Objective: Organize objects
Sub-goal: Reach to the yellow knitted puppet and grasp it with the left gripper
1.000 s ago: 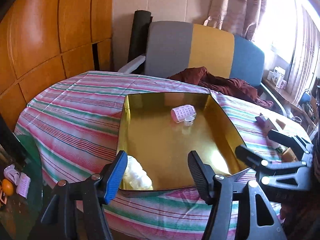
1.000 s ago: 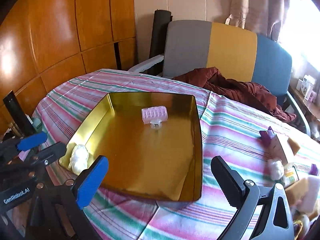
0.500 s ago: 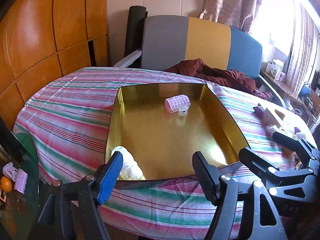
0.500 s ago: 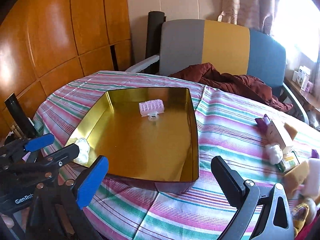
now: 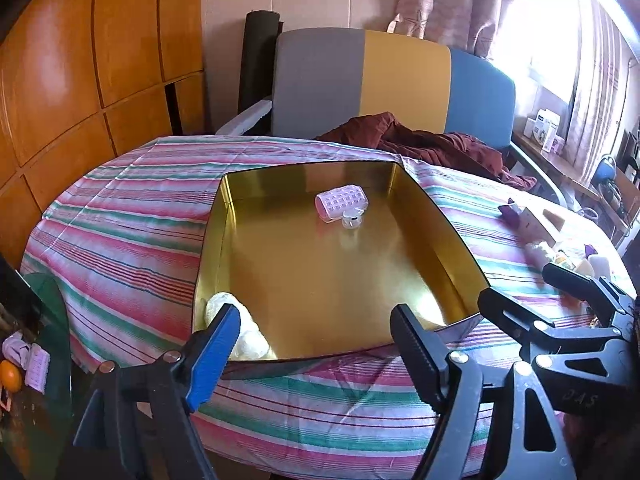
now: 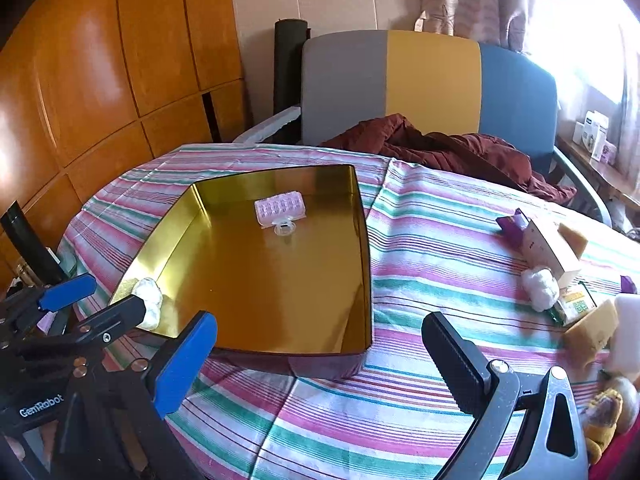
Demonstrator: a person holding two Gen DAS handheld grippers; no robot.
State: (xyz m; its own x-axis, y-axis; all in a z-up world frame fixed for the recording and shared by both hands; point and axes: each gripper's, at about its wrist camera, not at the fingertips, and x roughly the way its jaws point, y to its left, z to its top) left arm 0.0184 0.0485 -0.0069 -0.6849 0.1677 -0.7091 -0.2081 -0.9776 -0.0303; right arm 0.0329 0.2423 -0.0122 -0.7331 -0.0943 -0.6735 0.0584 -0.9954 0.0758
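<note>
A gold metal tray (image 5: 436,216) (image 6: 366,248) sits on the striped tablecloth. Inside it lie a pink hair roller (image 5: 340,206) (image 6: 281,207) with a small clear clip at the far side, and a white cotton ball (image 5: 244,332) (image 6: 148,300) in the near left corner. My left gripper (image 5: 316,328) is open and empty at the tray's near edge. My right gripper (image 6: 320,344) is open and empty, right of the left one, above the tray's near right corner. Loose items lie to the right: a small carton (image 6: 548,248), another cotton ball (image 6: 540,284), a purple piece (image 6: 514,224).
A multicoloured chair (image 6: 428,84) with a dark red cloth (image 6: 452,152) stands behind the table. Wooden panels (image 6: 100,72) fill the left. A glass side table (image 5: 36,344) with small items is at lower left. Soft toys (image 6: 608,404) crowd the table's right edge.
Both grippers have drawn back and up from the tray, which now sits farther away in both views. The cotton ball stays in the tray's near left corner. Both stay open.
</note>
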